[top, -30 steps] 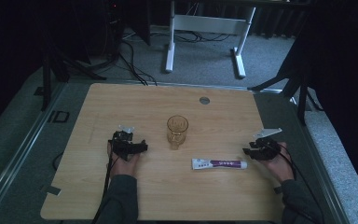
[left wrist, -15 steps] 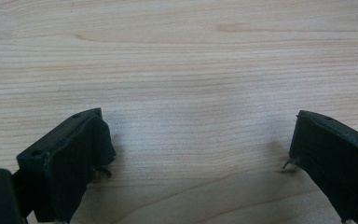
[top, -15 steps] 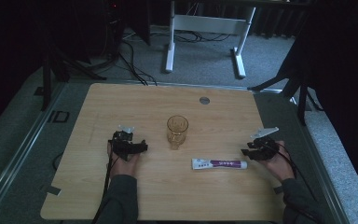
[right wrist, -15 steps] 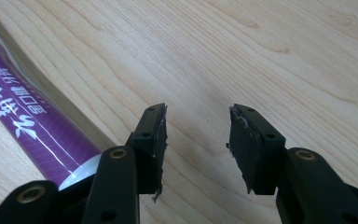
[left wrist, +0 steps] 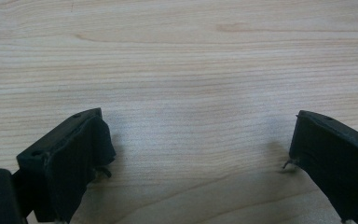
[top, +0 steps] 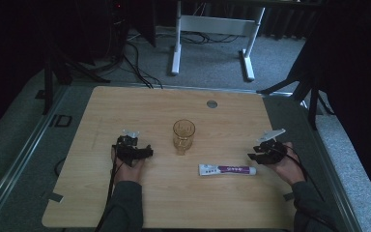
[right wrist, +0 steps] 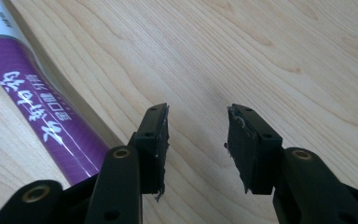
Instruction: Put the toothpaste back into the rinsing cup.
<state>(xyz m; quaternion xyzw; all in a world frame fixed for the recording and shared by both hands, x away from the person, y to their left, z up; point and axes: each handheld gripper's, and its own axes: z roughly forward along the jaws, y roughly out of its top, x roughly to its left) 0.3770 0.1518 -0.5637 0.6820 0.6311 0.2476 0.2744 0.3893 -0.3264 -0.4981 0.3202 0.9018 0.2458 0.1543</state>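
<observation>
Wooden table [top: 125, 203], two hand-held grippers, one tube, one glass.
Right gripper [right wrist: 196, 140]: jaws part-open, just been closing, nothing between them; toothpaste tube [top: 227, 169] lies flat just left of it, apparently untouched. Left gripper [left wrist: 200, 154]: jaws wide, empty, over bare wood. Amber glass [top: 184, 135] upright, centre, farther off.

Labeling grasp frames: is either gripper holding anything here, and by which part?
Nothing is held. The left gripper is open over bare table. The right gripper, jaws just closing but empty, sits beside the cap end of the toothpaste tube, not touching it.
</observation>
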